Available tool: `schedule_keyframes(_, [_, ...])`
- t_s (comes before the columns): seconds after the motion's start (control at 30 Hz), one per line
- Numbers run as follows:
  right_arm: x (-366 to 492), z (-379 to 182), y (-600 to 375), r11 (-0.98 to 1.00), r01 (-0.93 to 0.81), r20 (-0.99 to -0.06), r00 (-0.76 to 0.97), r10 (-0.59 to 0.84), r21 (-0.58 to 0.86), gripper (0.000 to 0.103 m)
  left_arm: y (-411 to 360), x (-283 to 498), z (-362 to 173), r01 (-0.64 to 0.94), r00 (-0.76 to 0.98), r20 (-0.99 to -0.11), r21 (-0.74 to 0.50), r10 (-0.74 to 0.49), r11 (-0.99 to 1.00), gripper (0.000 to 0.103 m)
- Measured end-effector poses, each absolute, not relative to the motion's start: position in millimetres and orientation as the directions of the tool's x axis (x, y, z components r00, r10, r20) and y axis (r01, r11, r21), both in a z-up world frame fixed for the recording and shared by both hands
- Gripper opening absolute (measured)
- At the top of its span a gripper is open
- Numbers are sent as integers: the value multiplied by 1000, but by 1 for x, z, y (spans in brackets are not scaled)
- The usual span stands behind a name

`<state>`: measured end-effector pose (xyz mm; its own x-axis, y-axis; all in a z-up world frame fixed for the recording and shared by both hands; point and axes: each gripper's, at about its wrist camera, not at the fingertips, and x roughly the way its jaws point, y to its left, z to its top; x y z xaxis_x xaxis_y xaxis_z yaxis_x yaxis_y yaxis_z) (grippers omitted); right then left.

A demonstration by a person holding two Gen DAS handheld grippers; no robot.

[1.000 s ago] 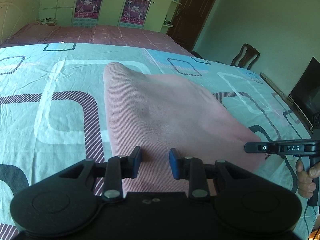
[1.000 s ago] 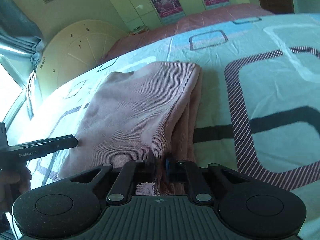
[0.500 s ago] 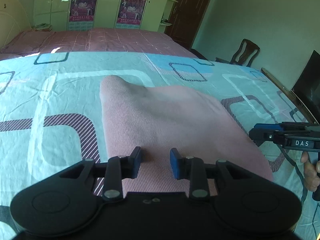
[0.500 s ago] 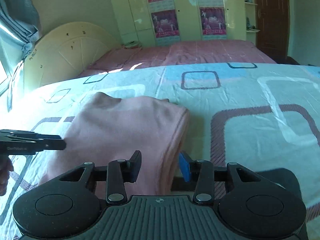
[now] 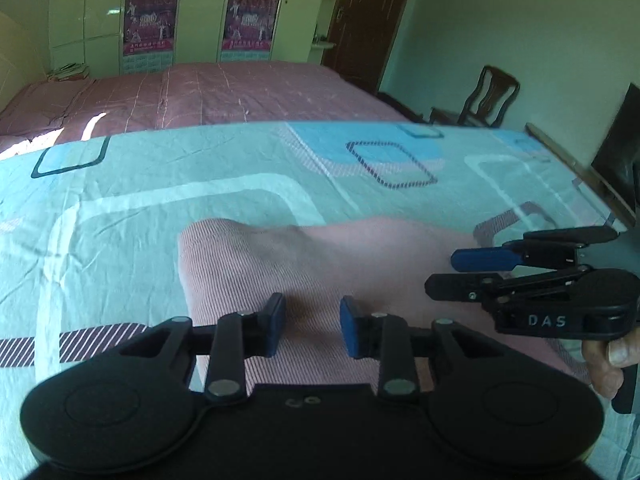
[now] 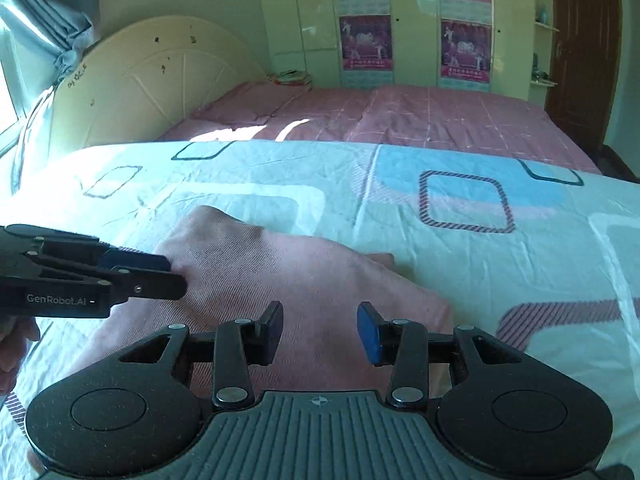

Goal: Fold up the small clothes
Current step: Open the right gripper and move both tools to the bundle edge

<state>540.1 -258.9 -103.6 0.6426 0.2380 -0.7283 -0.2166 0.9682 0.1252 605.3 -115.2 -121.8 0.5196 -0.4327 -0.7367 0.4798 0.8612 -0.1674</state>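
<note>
Two tools, both with pads apart, gripping nothing. Pink garment (image 5: 320,264) lies folded on the bed (image 5: 120,200), just ahead of and under left tool (image 5: 313,330) and right tool (image 6: 320,330). Long axis runs away from both tools; they sit about equally near.

Pink ribbed garment (image 5: 320,264) on pale teal bedsheet (image 5: 160,184) with rounded-square pattern

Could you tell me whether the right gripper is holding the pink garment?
No, the right gripper is open above the pink garment.
</note>
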Motion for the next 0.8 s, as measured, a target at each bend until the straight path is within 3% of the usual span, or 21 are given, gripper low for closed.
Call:
schedule_keyframes(0.1, [552,-114,-258,972,-217,-762,613,210,94,43,-115,613,-124,461,511,-737,-198,-442,865,29])
schedule_keyframes(0.17, [549,-103,-260,968,-227,-708,667,232,103,43,-113,611,-117,486,575,-681,-162,-454,859,31])
schedule_keyframes(0.23, [559,-100,-258,964,-232,-678,689,257,130,43,-112,622,-122,462,582,-695,-144,-422,875,32])
schedule_keyframes(0.33, [588,-113,-249,964,-226,-717,648,257,141,43,-108,643,-142,416,544,-751,-145,-374,898,36])
schedule_keyframes(0.37, [595,-124,-245,970,-220,-751,621,222,105,43,-104,644,-145,407,540,-745,-176,-391,896,36])
schedule_keyframes(0.47, [597,-130,-244,971,-224,-739,640,211,84,44,-98,641,-145,391,541,-739,-200,-400,898,36])
schedule_keyframes(0.67, [591,-130,-247,974,-207,-725,656,211,96,44,-109,627,-138,401,588,-726,-122,-357,908,38])
schedule_keyframes(0.7, [590,-126,-248,975,-198,-723,658,209,102,44,-113,625,-134,403,596,-726,-100,-343,910,43])
schedule_keyframes(0.77, [578,-113,-253,976,-179,-697,685,213,122,44,-117,611,-124,410,626,-708,-56,-326,910,66])
schedule_keyframes(0.8, [572,-109,-257,976,-172,-685,695,218,136,44,-118,602,-119,397,658,-693,-13,-295,918,90])
